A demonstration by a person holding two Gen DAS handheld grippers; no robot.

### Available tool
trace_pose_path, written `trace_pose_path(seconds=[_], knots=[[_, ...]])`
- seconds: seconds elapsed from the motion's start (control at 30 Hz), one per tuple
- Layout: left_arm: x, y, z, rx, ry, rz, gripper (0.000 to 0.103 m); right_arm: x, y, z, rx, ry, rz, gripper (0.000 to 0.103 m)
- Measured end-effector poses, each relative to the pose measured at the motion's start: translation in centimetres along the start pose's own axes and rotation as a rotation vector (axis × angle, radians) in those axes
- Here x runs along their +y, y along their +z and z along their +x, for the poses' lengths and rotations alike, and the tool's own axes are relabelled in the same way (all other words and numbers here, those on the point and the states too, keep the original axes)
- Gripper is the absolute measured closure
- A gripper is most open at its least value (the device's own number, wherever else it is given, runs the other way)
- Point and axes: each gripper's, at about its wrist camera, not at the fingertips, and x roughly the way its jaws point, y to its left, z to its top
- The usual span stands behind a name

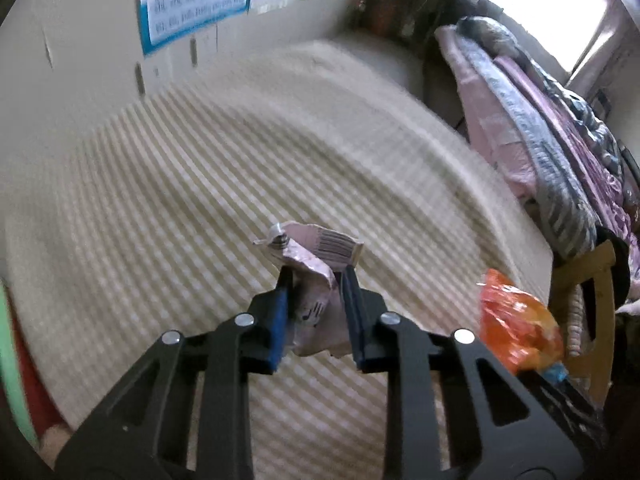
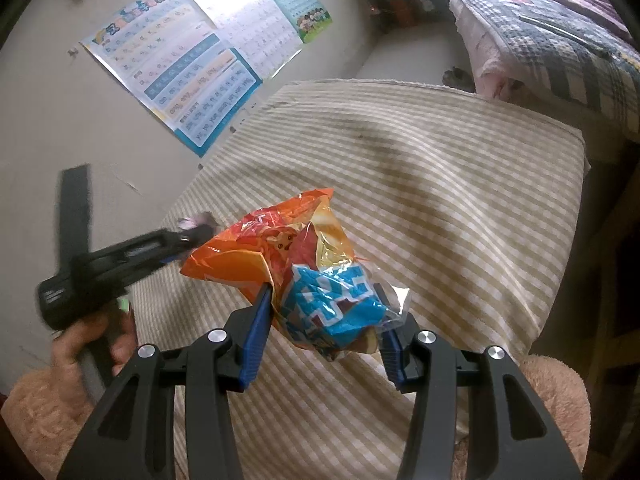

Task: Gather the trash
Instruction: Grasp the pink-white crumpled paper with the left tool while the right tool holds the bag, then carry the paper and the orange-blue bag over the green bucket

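Note:
My left gripper (image 1: pixel 315 280) is shut on a crumpled pink carton (image 1: pixel 310 264) with a barcode and holds it above the striped bed (image 1: pixel 200 184). My right gripper (image 2: pixel 322 300) is shut on an orange and blue snack bag (image 2: pixel 312 268) and holds it above the same bed (image 2: pixel 440 200). The snack bag also shows in the left wrist view (image 1: pixel 516 324) at the right. The left gripper (image 2: pixel 188 240) shows in the right wrist view at the left, held by a hand, blurred, with the pink carton (image 2: pixel 196 222) at its tip.
Posters (image 2: pixel 188 76) hang on the wall behind the bed. A pile of folded quilts (image 1: pixel 540 148) lies at the right, under a bright window (image 1: pixel 536 4). A wooden chair (image 1: pixel 592 304) stands at the bed's right edge. A pink fleece sleeve (image 2: pixel 552 400) is near the bottom.

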Motion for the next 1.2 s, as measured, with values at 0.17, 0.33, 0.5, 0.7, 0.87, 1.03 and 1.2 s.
trace_pose_path(seconds=[0.17, 0.33, 0.5, 0.7, 0.87, 1.03, 1.2], knots=[[-1.1, -1.6, -5.8, -0.099, 0.049, 0.112, 0.078, 1.0, -0.1, -0.2, -0.008, -0.007, -0.039, 0.056], [-0.7, -3.4, -9.4, -0.128, 0.063, 0.121, 0.078, 2.6, -0.1, -0.6, -0.014, -0.002, -0.083, 0.056], [0.6, -4.1, -11.7, -0.152, 0.053, 0.078, 0.078, 4.7, -0.3, -1.3, -0.017, 0.022, -0.126, 0.056], [2.5, -5.0, -14.0, -0.197, 0.063, 0.038, 0.078, 7.7, -0.9, -1.8, -0.004, 0.048, -0.191, 0.056], [4.1, -5.6, -14.6, -0.213, 0.067, -0.004, 0.078, 10.3, -1.3, -2.1, 0.002, 0.074, -0.239, 0.056], [5.3, -5.9, -15.5, -0.237, 0.076, -0.027, 0.078, 12.2, -1.9, -2.3, 0.013, 0.086, -0.283, 0.056], [6.4, -6.2, -16.2, -0.252, 0.094, -0.044, 0.078, 13.7, -2.0, -2.2, 0.018, 0.089, -0.318, 0.056]])
